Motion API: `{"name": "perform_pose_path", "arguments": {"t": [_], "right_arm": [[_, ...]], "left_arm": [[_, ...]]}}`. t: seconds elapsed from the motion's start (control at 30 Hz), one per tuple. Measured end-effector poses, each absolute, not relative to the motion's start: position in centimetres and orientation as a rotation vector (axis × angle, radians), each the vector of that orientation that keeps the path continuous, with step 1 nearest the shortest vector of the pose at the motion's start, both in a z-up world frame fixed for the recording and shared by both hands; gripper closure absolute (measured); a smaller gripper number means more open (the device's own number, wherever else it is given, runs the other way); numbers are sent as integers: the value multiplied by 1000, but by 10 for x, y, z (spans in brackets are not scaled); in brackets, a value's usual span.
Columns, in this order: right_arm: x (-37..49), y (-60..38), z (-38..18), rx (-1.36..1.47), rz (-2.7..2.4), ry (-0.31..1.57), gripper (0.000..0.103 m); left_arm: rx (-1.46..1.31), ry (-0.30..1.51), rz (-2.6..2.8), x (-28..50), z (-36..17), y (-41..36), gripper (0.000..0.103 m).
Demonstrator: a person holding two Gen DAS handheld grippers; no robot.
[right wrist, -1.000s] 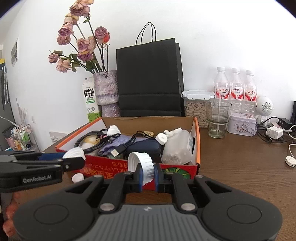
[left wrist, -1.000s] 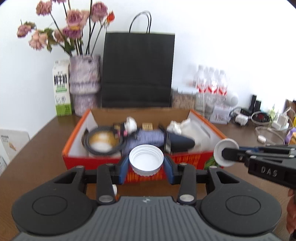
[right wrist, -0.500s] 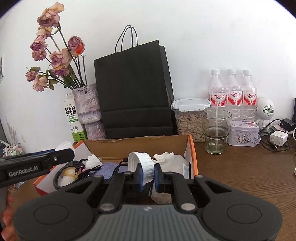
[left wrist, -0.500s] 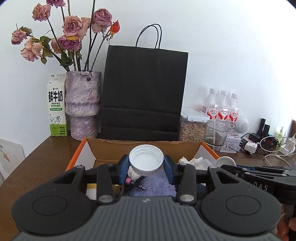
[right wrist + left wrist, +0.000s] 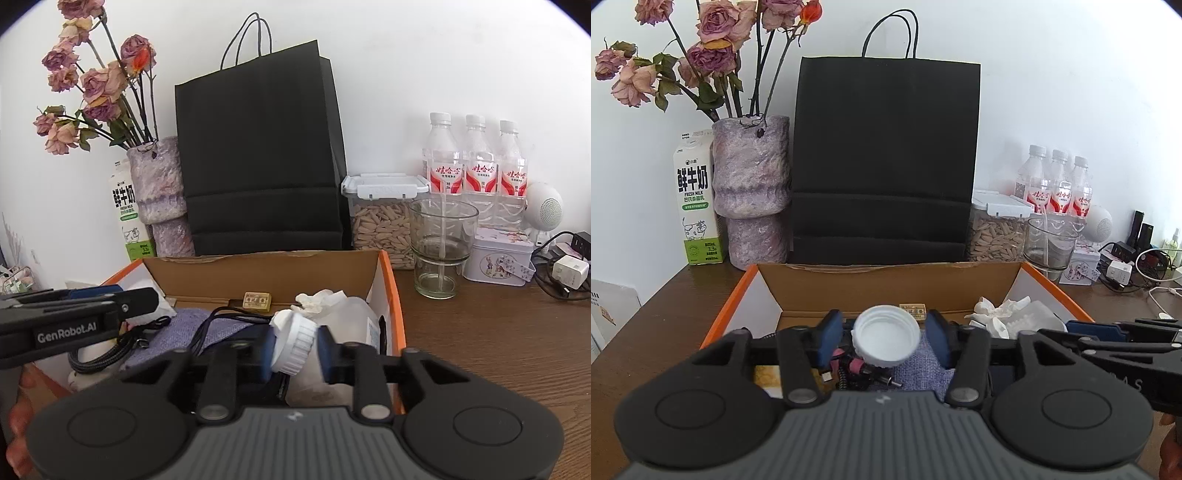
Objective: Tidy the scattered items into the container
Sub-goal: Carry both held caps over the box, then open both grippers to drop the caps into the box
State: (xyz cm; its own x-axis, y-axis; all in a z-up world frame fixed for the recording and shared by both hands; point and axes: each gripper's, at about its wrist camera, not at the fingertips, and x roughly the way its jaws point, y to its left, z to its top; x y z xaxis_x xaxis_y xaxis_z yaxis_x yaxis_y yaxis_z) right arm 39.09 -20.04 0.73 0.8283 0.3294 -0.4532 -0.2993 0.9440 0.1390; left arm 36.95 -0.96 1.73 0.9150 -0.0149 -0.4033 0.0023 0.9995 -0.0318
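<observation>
Both white caps are dropping into the orange box [image 5: 727, 325]. Left gripper [image 5: 882, 338] & right gripper [image 5: 295, 349] are opening; big cap [image 5: 886, 338] & ridged cap [image 5: 297, 349] sit loose between. Box is already pretty full w/ cables, cloth, tissue. Can't see what's left outside.

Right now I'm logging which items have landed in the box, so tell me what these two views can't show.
- Box floor near the front: hidden in both views by the gripper bodies.
- White cap between the opening left gripper pads: resting or falling, cannot tell.
- Ribbed cap in the opening right gripper: touching its left pad or not, cannot tell.
- Small tan tag: print too small.
</observation>
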Motion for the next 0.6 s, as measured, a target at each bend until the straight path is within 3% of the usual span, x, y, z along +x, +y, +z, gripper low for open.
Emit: {"name": "perform_pose_path", "arguments": {"t": [0.03,0.07,0.1,0.17,0.6], "right_arm": [[388,-201,9,63,339,481,33],[384,-201,12,57,343,464,15],[380,-201,15,45,344,451,7],[373,-199,22,14,352,430,1],[336,-191,38,-39,320,407,0]], "left_arm": [[-30,393,-2,366,19,-9,22],[-29,366,5,363,23,-9,15],[-30,336,20,359,26,-9,0],[-30,287,51,351,33,-8,0],[-60,319,73,321,44,6,0]]}}
